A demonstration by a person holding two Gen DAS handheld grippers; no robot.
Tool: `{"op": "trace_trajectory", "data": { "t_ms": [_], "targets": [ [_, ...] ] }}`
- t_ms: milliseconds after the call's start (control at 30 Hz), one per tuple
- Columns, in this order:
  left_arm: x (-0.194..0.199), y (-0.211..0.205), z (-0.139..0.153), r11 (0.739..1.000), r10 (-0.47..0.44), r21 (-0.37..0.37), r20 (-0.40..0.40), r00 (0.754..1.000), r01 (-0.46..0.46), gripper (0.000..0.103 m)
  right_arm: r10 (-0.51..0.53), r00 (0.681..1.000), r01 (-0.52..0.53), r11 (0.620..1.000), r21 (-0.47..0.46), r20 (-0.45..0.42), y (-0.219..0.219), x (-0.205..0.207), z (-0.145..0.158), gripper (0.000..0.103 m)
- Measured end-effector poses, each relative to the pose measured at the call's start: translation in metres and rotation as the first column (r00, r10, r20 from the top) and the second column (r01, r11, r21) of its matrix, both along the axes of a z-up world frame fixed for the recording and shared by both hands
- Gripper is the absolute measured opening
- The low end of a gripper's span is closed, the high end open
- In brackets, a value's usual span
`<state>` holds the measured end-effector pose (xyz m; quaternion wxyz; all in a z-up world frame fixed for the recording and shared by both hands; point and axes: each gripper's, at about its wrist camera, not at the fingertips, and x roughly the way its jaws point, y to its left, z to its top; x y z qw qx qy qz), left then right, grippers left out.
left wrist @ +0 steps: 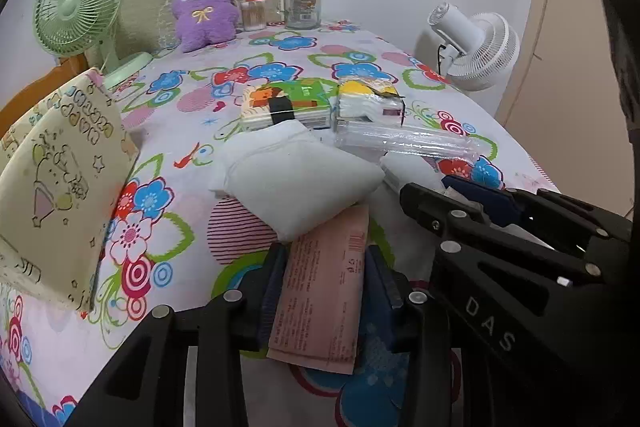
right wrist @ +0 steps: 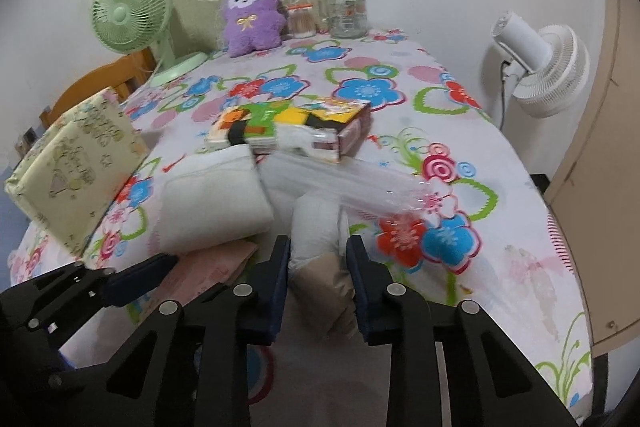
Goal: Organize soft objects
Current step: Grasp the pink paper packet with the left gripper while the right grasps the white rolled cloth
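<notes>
Left gripper clamped on pink packet, whose far end lies tucked under the white cloth. Right gripper pinches white-tan roll between pads, apparently readying both for sorting.

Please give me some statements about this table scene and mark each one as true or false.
1. The left tongs are shut on a pink packet. True.
2. The purple plush toy lies beside the white fan. False: it sits next to the green fan.
3. The glass jar has a green lid. True.
4. The right tongs are wide open over bare cloth. False: they are closed on a white soft bundle.
</notes>
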<state>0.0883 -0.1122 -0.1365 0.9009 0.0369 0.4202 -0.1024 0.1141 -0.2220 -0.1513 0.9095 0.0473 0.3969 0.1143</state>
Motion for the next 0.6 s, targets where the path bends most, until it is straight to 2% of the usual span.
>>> {"op": "trace_trajectory", "data": {
  "t_ms": [600],
  "targets": [
    [-0.026, 0.014, 0.025, 0.999, 0.028, -0.022, 0.064, 0.998, -0.027, 0.041, 0.005, 0.998, -0.005, 1.0, -0.001, 0.058, 0.013, -0.028, 0.031, 0.031]
  ]
}}
